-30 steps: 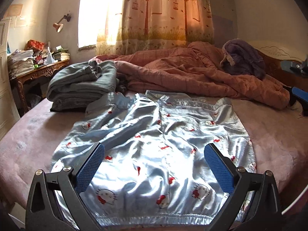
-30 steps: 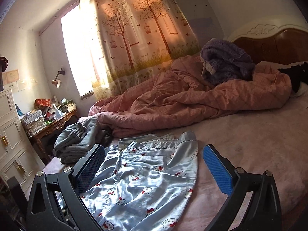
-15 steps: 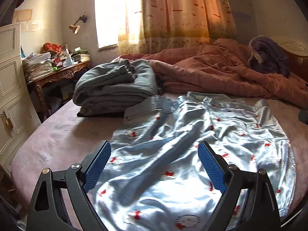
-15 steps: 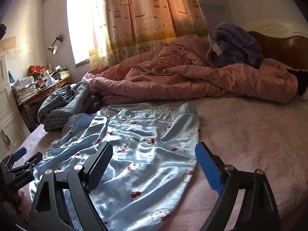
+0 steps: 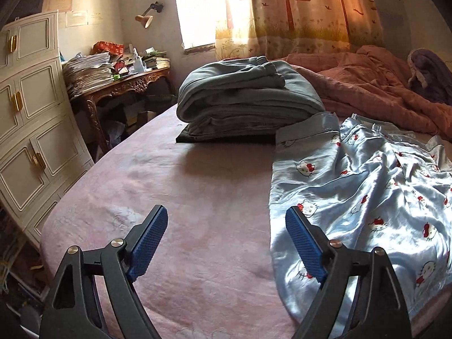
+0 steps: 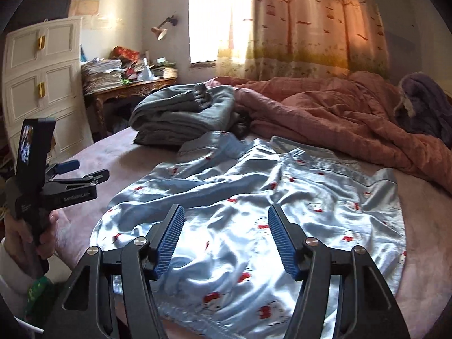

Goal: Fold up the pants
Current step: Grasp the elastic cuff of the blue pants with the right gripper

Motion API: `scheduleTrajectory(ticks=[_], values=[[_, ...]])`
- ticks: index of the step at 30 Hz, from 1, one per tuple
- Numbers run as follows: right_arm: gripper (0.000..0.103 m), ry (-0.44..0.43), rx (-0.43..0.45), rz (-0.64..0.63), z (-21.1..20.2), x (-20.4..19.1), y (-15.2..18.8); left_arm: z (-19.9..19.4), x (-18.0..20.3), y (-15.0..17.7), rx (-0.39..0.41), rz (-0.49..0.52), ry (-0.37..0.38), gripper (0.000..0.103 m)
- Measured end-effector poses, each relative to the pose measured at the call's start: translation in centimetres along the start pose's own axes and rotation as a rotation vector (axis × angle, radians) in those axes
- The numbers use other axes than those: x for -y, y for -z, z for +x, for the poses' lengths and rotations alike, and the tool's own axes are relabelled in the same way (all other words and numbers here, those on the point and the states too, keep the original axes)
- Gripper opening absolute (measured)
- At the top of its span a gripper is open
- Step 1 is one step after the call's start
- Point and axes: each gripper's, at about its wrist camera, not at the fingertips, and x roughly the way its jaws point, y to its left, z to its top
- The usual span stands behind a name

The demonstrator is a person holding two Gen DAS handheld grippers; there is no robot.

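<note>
The shiny blue pants (image 6: pixel 254 212) lie spread and wrinkled on the bed (image 5: pixel 197 197), looking thin, soft and slippery, so the left gripper (image 5: pixel 226 240) and right gripper (image 6: pixel 224 237), jaws wide with nothing in them, should pinch a thicker edge.

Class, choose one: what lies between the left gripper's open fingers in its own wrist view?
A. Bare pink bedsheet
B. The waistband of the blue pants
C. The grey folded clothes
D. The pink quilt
A: the left gripper frames bare pink bedsheet; the blue pants lie beside its right finger.
</note>
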Motion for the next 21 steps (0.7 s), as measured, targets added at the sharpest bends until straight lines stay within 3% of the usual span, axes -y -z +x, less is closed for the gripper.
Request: scheduleTrajectory(ticks=[5, 8, 10, 13, 17, 21], values=[[0.047, -0.108, -0.006, -0.104, 0.5, -6.0, 2.4, 0.0, -1.1, -1.1, 0.043, 0.059, -0.064, 0.084], [0.042, -0.175, -0.031, -0.142, 1.1, -8.8, 3.4, 1.2, -2.1, -2.4, 0.009, 0.047, -0.011, 0.084], [0.036, -0.197, -0.05, -0.169, 1.7, -10.4, 3.6, 2.0, -2.4, -3.0, 0.002, 0.049, -0.014, 0.082], [0.036, -0.214, -0.069, -0.183, 2.1, -11.7, 3.9, 2.3, -3.0, -3.0, 0.015, 0.022, -0.025, 0.082], [0.036, -0.158, -0.105, -0.24, 2.7, -13.0, 5.0, 2.8, -3.7, -1.6, 0.022, -0.018, -0.007, 0.082], [0.036, -0.099, -0.148, -0.309, 3.7, -13.6, 6.9, 4.3, -3.5, -0.9, -0.036, -0.012, -0.004, 0.082]])
